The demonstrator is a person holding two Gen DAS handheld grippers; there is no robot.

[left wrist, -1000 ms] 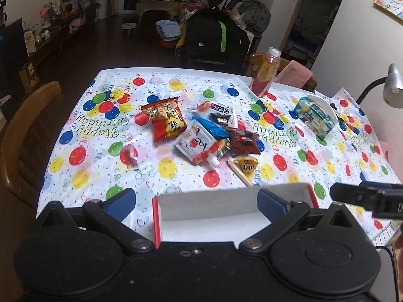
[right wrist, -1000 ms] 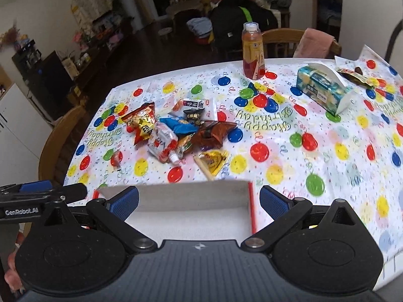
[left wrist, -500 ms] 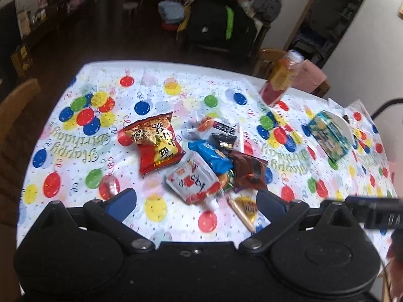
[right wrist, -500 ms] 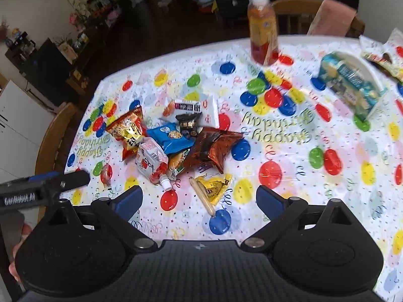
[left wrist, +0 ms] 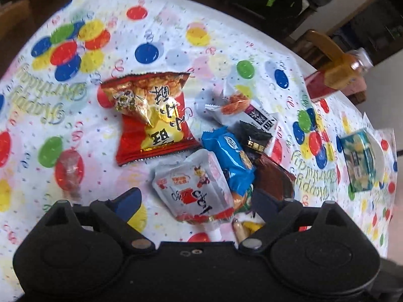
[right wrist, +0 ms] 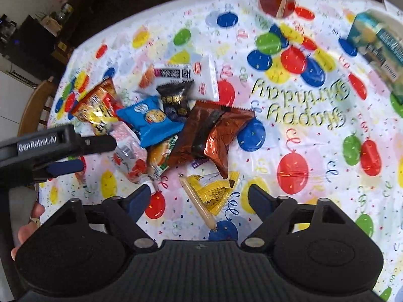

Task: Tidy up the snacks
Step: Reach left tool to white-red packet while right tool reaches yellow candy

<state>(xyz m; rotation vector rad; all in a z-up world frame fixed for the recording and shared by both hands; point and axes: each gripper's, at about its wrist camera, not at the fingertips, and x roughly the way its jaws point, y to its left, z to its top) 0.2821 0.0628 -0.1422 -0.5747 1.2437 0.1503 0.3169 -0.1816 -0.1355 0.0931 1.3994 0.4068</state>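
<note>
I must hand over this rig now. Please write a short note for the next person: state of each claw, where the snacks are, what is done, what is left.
Left claw: open, empty, above the white pouch.
Right claw: open, empty, over the yellow packet and the sausage stick.
Snacks: all in one loose pile on the tablecloth; red chip bag, blue cookie pack and brown bag among them.
Done: nothing sorted that these views show.
Left: pick up and organize every snack.

both wrist cameras are looking steeply down, close over the table (left wrist: 176,37), sharing the snack pile (right wrist: 161,123).
</note>
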